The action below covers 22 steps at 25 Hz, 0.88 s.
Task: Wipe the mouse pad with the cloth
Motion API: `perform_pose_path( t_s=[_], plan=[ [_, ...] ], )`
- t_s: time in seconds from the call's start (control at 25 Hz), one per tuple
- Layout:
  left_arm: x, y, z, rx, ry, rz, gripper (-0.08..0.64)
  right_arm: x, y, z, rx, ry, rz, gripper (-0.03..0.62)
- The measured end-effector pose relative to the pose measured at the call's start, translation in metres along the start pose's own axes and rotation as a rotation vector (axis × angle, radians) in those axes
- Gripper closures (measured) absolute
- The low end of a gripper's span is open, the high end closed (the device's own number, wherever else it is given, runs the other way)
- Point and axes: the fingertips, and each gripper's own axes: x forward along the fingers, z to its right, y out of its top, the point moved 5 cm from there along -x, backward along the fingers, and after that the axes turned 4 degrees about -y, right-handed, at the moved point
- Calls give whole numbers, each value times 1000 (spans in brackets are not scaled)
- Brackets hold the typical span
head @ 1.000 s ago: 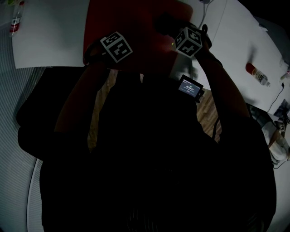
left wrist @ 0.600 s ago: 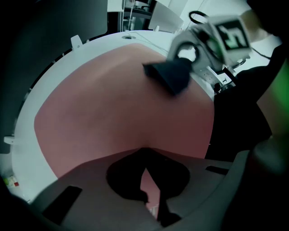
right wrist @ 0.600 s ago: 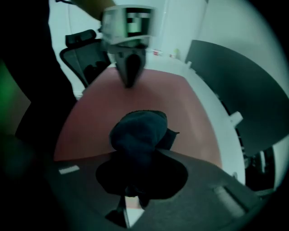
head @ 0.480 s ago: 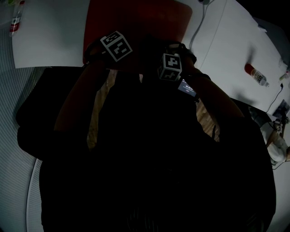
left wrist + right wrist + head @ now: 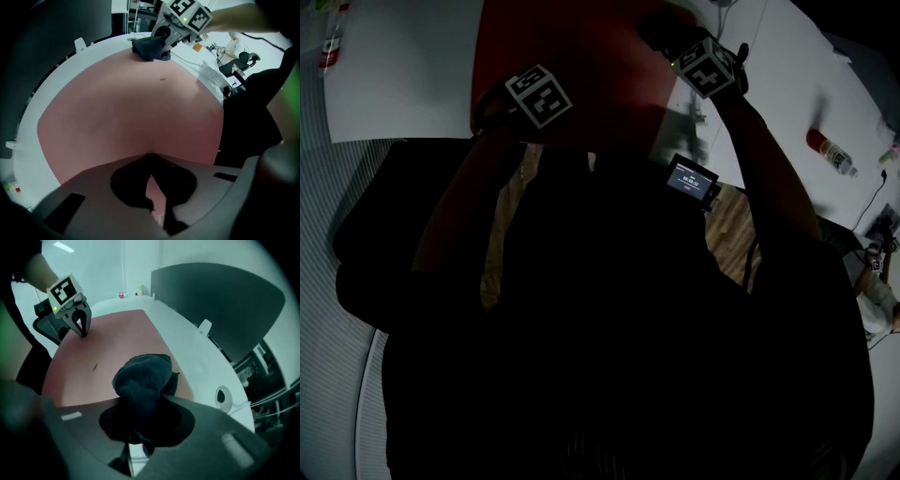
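Pinned the mouse pad point(image 5: 126, 108) at its near edge with the left gripper point(image 5: 151, 159), jaws closed together, tips down on the red surface. Farther off, at the pad's far right corner, clamped a bunched dark cloth point(image 5: 143, 373) in the right gripper point(image 5: 140, 404). Called, by the look of it, for flat, overlapping passes across the small dark speck point(image 5: 162, 79). Showed neither grip in the dim head view, only in the gripper views.

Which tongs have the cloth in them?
The right tongs: they are shut on the dark cloth. The left tongs are shut on nothing, tips resting on the red mouse pad.
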Motion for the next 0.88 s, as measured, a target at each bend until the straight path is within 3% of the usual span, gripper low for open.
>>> perform_pose_path(
  t_s=[0.08,0.16,0.44,0.56,0.64,0.76,0.88],
  plan=[
    [0,1,0,0,6,5,552,-3,0,-6,37,-30,0,532],
    [-1,1,-1,1,10,9,552,-6,3,-26,54,7,8,532],
    [-3,1,1,-2,16,-2,552,-14,14,-159,-221,232,27,532],
    [-2,1,1,1,21,5,552,-17,16,-197,-255,324,28,531],
    [-3,0,0,-7,17,7,552,-20,23,-199,-130,386,38,531],
    [-9,0,1,-31,18,26,551,-43,35,-171,216,419,126,531],
    [-18,1,8,-130,-12,161,552,-95,41,-132,423,387,264,531]
  ],
)
